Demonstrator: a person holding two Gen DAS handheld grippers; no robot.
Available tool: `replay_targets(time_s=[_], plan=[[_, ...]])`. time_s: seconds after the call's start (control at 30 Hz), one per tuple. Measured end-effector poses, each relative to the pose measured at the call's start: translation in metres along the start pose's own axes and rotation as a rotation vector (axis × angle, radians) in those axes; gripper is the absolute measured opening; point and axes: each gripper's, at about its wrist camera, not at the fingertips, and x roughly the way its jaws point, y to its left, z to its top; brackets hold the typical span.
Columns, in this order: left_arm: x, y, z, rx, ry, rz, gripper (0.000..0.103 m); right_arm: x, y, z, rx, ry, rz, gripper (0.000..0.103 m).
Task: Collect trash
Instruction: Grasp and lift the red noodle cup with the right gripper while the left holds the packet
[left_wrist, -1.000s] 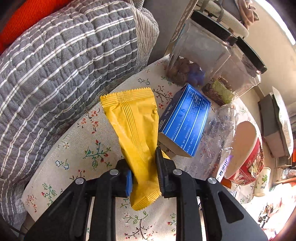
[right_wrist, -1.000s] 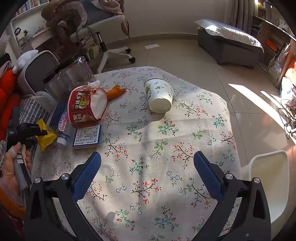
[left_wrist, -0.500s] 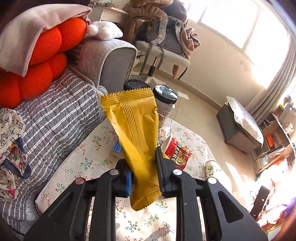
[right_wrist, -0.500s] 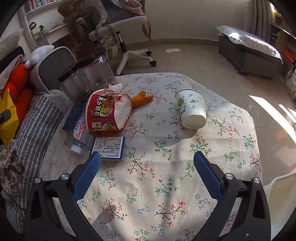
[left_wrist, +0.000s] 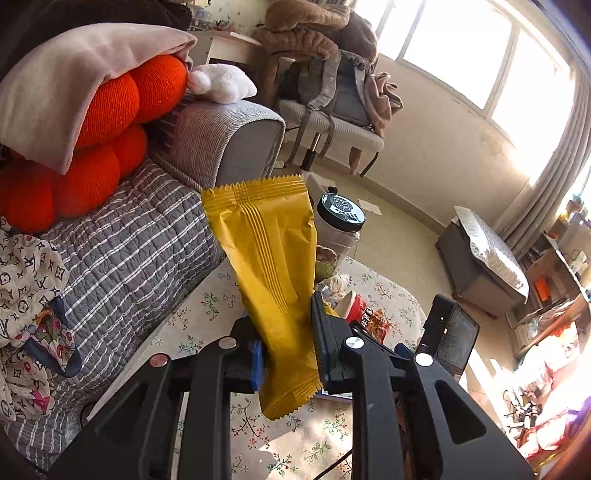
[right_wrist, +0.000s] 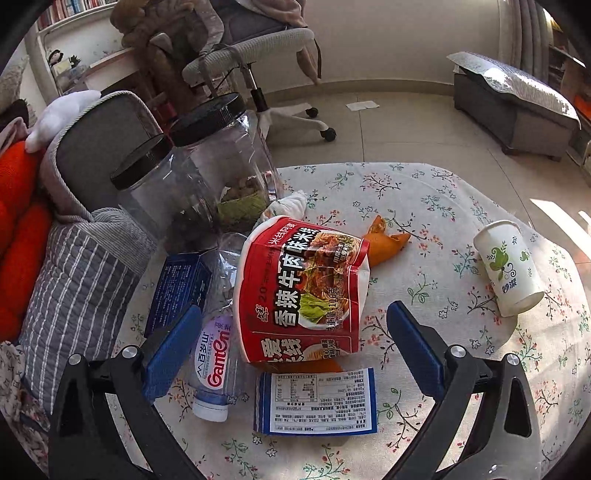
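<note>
My left gripper (left_wrist: 288, 343) is shut on a yellow snack wrapper (left_wrist: 273, 266) and holds it up in the air above the table's sofa-side edge. My right gripper (right_wrist: 295, 343) is open, its blue pads either side of a red instant-noodle cup (right_wrist: 299, 288) lying on its side on the floral tablecloth (right_wrist: 424, 206). Around the cup lie a crushed Ganten water bottle (right_wrist: 214, 354), a blue box (right_wrist: 177, 288), a blue-edged flat packet (right_wrist: 317, 402), an orange wrapper (right_wrist: 384, 240) and a tipped white paper cup (right_wrist: 506, 269).
Two clear jars with black lids (right_wrist: 207, 173) stand at the table's far left. A grey striped sofa (left_wrist: 122, 258) with orange cushions (left_wrist: 96, 140) borders the table. An office chair (right_wrist: 258, 55) and a grey bench (right_wrist: 517, 107) stand beyond on the tiled floor.
My left gripper has lifted the yellow wrapper off the table and tilted up. My right gripper has moved left and closer, from over bare cloth to around the noodle cup.
</note>
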Motion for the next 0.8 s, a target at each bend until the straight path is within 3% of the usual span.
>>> replay_targets(time_s=[0.47,0.5,0.8], plan=[[0.009,0.009,0.0,0.001,0.026,0.009,0.022,0.049,0.003,0.003,0.014,0.083,-0.067,0.096],[0.011,0.009,0.0,0.004,0.03,0.013,0.022,0.048,0.0,0.002,0.022,0.079,-0.058,0.091],[0.028,0.007,-0.005,0.008,0.066,0.04,0.022,-0.006,-0.013,-0.001,-0.018,-0.044,-0.026,0.089]])
